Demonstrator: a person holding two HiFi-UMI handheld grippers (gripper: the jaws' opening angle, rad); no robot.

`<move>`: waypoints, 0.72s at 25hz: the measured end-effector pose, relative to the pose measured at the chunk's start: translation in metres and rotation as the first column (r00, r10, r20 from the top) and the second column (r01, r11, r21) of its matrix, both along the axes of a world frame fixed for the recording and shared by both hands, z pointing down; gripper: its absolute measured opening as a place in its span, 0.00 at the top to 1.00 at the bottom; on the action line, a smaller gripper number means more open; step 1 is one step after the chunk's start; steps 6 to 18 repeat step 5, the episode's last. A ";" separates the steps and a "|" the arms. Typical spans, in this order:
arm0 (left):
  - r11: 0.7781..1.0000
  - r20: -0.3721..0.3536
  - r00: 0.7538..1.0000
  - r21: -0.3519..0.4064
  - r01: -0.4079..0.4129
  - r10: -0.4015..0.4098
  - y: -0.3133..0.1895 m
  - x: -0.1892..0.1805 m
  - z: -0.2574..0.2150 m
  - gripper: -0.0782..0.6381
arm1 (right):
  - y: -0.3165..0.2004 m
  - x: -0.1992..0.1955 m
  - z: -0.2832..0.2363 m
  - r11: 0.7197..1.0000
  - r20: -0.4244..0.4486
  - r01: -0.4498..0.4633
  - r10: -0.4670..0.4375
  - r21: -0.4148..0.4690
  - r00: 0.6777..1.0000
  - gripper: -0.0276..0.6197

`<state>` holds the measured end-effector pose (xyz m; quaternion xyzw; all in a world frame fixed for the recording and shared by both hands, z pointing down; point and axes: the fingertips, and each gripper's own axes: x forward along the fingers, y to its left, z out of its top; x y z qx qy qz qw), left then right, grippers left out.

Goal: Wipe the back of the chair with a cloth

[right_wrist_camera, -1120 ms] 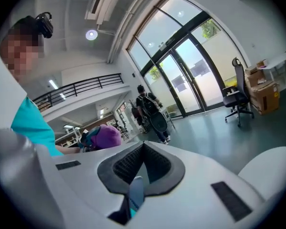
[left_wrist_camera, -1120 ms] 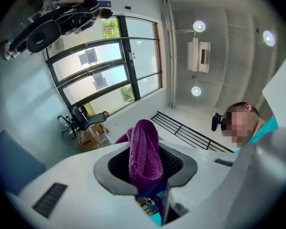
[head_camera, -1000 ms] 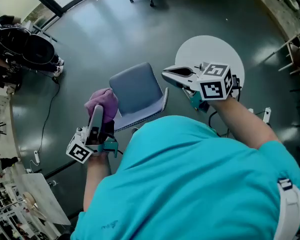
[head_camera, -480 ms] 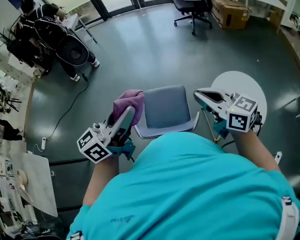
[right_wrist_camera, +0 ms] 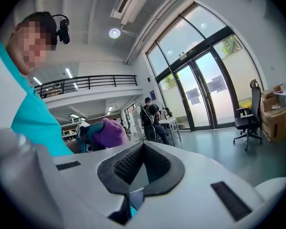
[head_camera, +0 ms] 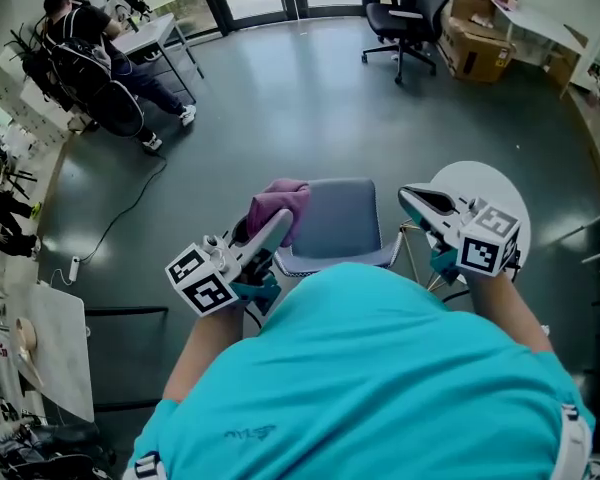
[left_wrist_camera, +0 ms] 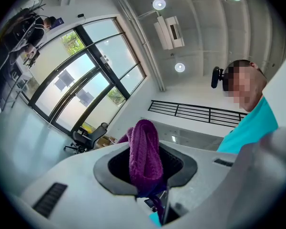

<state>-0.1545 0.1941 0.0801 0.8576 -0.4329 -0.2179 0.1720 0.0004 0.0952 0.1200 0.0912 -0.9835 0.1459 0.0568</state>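
A grey-blue chair (head_camera: 340,218) stands right in front of me, its pale back edge nearest my body. My left gripper (head_camera: 270,230) is shut on a purple cloth (head_camera: 278,206) and holds it at the chair's upper left corner. In the left gripper view the cloth (left_wrist_camera: 144,156) bulges up between the jaws of the left gripper (left_wrist_camera: 145,175). My right gripper (head_camera: 412,198) hovers just right of the chair, jaws together and holding nothing. The right gripper view shows the right gripper (right_wrist_camera: 140,168) with bare pads, and the cloth (right_wrist_camera: 107,132) off to the left.
A round white table (head_camera: 500,193) sits close on the right, behind the right gripper. A black office chair (head_camera: 415,13) and cardboard boxes (head_camera: 475,38) stand far ahead. A person (head_camera: 80,38) sits at a desk at the far left. A cable (head_camera: 120,223) lies on the grey floor.
The head view has swung, so the chair now lies straight ahead. The left gripper with the cloth has come up against the chair's left corner. The right gripper stays right of the chair.
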 end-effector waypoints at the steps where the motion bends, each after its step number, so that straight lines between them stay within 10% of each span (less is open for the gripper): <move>1: 1.000 0.001 1.000 -0.001 -0.002 0.002 -0.001 0.002 0.000 0.74 | 0.001 0.001 0.002 1.000 -0.004 -0.001 0.001 -0.005 1.000 0.96; 18: 1.000 0.002 1.000 -0.008 -0.009 0.009 -0.005 0.007 -0.001 0.74 | -0.002 0.007 0.003 1.000 -0.012 -0.005 0.004 -0.017 1.000 0.96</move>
